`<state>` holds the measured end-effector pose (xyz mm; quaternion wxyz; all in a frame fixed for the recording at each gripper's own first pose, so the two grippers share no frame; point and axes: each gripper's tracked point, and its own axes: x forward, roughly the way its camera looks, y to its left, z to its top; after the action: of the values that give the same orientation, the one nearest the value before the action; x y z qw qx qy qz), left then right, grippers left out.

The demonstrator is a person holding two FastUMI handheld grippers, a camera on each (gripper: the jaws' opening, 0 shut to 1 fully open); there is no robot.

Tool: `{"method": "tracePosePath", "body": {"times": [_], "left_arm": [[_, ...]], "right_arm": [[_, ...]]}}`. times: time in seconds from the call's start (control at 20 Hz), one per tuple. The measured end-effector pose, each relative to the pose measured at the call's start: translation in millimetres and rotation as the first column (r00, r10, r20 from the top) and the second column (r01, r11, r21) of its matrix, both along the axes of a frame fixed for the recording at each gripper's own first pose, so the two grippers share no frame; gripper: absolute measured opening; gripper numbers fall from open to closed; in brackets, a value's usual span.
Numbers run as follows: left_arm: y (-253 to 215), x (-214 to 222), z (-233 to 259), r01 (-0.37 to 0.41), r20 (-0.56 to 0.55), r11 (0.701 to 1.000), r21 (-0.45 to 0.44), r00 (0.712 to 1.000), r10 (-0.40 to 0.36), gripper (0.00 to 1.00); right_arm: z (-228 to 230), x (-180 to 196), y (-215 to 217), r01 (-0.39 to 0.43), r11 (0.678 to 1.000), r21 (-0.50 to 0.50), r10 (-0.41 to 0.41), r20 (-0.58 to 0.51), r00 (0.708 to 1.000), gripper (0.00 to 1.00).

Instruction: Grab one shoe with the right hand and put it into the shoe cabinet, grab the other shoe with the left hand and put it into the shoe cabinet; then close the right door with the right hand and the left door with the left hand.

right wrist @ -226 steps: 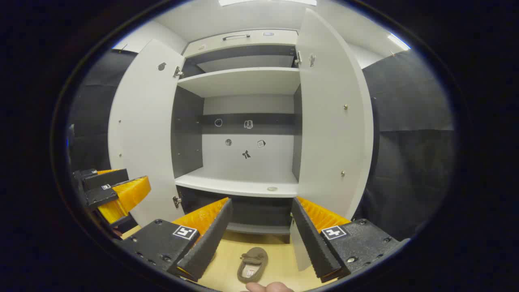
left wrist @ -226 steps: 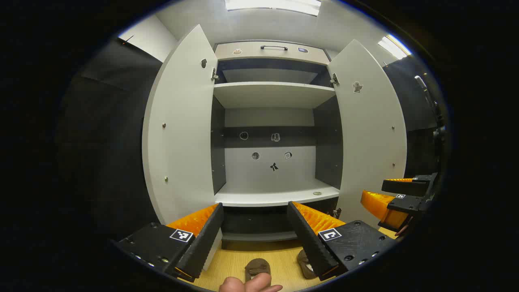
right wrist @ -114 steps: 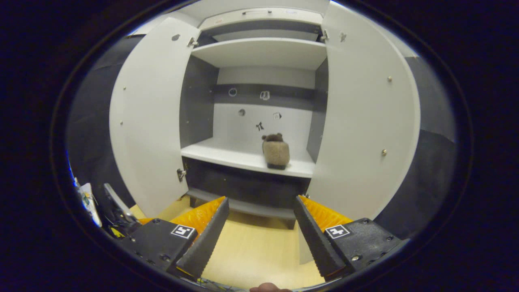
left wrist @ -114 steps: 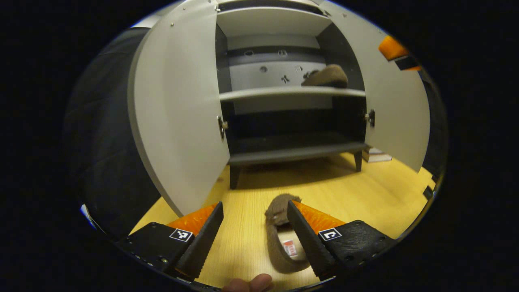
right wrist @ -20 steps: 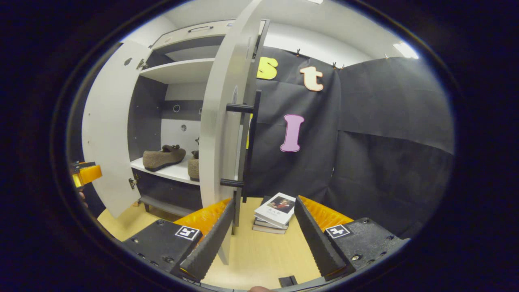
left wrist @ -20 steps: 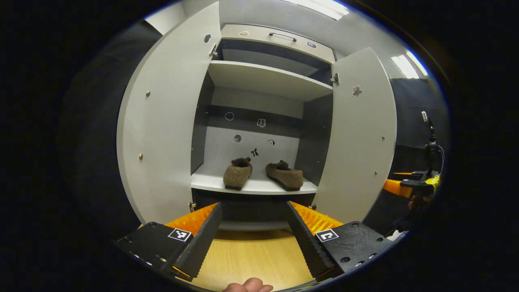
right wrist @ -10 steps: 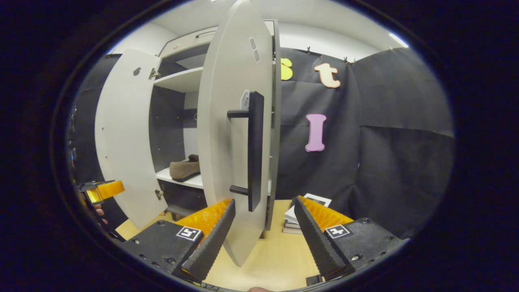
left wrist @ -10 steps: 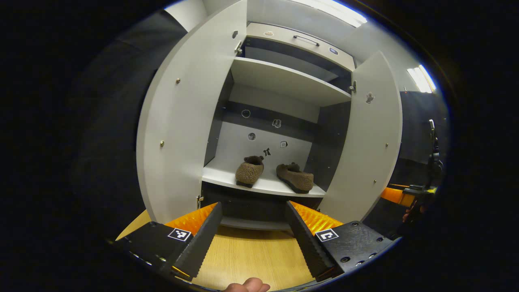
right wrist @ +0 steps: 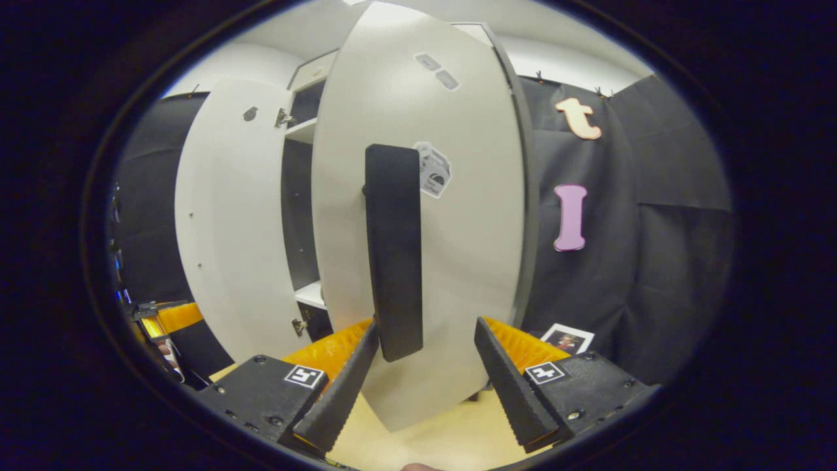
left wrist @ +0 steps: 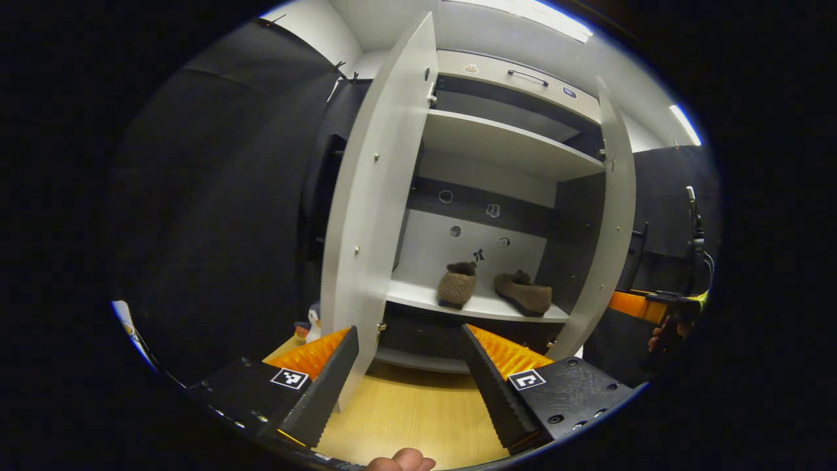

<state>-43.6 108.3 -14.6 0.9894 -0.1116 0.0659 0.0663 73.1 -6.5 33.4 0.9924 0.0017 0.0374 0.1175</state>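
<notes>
Two brown fuzzy shoes, one (left wrist: 456, 286) toe-forward and one (left wrist: 523, 293) side-on, sit on the white middle shelf (left wrist: 418, 296) of the shoe cabinet. My left gripper (left wrist: 409, 333) is open and empty, low in front of the left door (left wrist: 376, 216), which stands edge-on. The right door (right wrist: 464, 216) is swung partway toward the cabinet. Its black handle (right wrist: 394, 248) hangs with its lower end between the fingers of my open right gripper (right wrist: 426, 327), close to the left finger. The right gripper (left wrist: 637, 306) also shows at the far right of the left gripper view.
A stack of books (right wrist: 567, 340) lies on the floor by the cloth wall, right of the cabinet. A small toy (left wrist: 312, 324) sits on the wooden floor (left wrist: 405, 418) behind the left door. The upper shelf (left wrist: 503, 140) is bare.
The right door has swung further toward shut, and its outer face and handle now loom close to my right gripper. My left gripper has shifted left, so the left door now looks edge-on.
</notes>
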Motion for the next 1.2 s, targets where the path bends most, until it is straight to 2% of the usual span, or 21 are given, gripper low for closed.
{"method": "tracePosePath", "body": {"times": [0.25, 0.45, 0.6, 0.8, 0.95, 1.1, 1.2], "left_arm": [[51, -17, 10, -0.107, 0.02, 0.994, 0.028, 0.994, 0.107, 0.95], [112, -38, 29, -0.221, 0.076, 0.971, 0.088, 0.974, 0.214, 0.95], [151, -33, 28, -0.26, 0.067, 0.956, 0.136, 0.965, 0.253, 0.95], [164, 8, 7, -0.158, 0.008, 0.979, 0.132, 0.987, 0.159, 0.95], [159, 33, 9, -0.092, 0.028, 0.989, 0.112, 0.996, 0.089, 0.95], [158, 38, 10, -0.081, 0.031, 0.978, 0.19, 0.997, 0.076, 0.93], [152, 36, 18, -0.061, 0.035, 0.977, 0.203, 0.998, 0.055, 0.94]], "right_arm": [[-9, 28, 26, -0.05, 0.999, -0.008, 0.049, -0.035, 0.998, 0.97], [-29, 19, 16, -0.035, 0.999, -0.02, 0.034, -0.077, 0.996, 0.97], [-42, 7, 8, -0.016, 1.0, -0.024, 0.013, -0.115, 0.993, 0.97], [-50, -8, -3, 0.02, 0.999, -0.037, -0.025, -0.142, 0.99, 0.97], [-53, -21, -10, 0.05, 0.998, -0.039, -0.055, -0.157, 0.986, 0.97], [-67, -31, -13, 0.067, 0.997, -0.049, -0.076, -0.197, 0.977, 0.97], [-72, -36, -10, 0.069, 0.997, -0.046, -0.077, -0.215, 0.974, 0.97]]}}
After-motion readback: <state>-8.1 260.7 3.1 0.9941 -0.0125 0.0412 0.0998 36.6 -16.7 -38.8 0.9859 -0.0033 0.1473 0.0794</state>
